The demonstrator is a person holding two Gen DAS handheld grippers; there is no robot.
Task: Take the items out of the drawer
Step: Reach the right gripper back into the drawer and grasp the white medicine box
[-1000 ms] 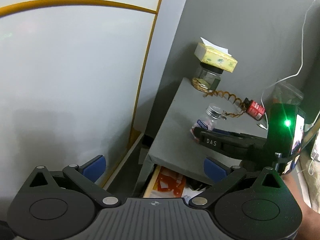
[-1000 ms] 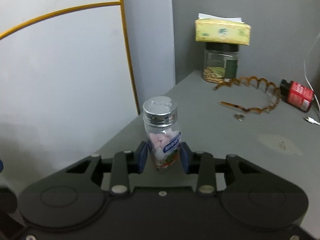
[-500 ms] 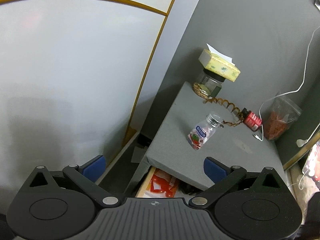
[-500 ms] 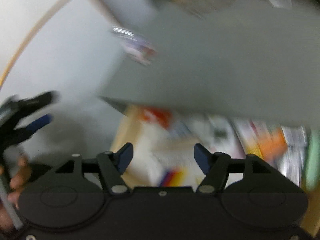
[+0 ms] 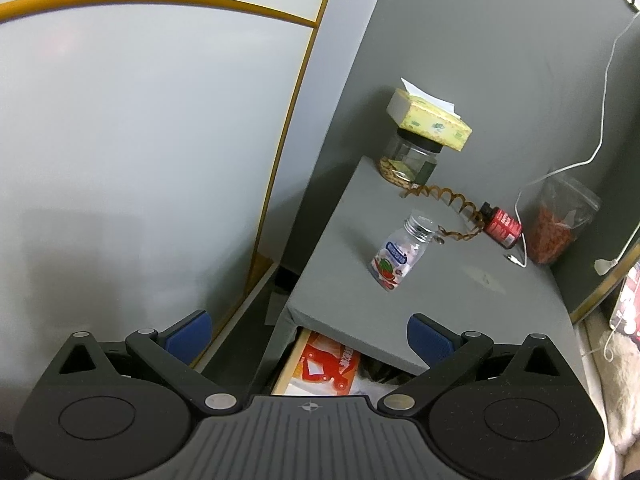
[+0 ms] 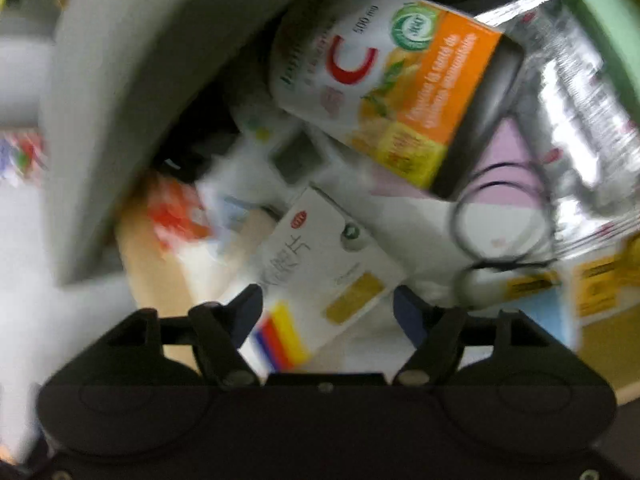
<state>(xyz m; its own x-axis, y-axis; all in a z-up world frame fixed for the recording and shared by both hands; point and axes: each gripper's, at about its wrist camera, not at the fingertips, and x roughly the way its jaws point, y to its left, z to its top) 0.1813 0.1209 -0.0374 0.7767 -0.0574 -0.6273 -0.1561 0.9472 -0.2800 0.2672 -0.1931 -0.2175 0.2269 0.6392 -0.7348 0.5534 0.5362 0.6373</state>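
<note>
Both tongs stand apart and empty; your right tongs [image 6: 328, 308] straddle a light, crushable white box [image 6: 320, 264], so grip its long edges.

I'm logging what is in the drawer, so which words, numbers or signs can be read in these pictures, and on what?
"C" in red and "500 mg": vitamin bottle; its other print is blurred.
"片" among blurred characters: white box.
Candy bottle label: too small to read.
Red bottle: unreadable.
Red packet: unreadable.

Two black handheld grippers

Left gripper [image 5: 308, 334] and right gripper [image 6: 327, 308]: blue pads, silver pivot screws (left housing ribbed grey, crosshair mark).
</note>
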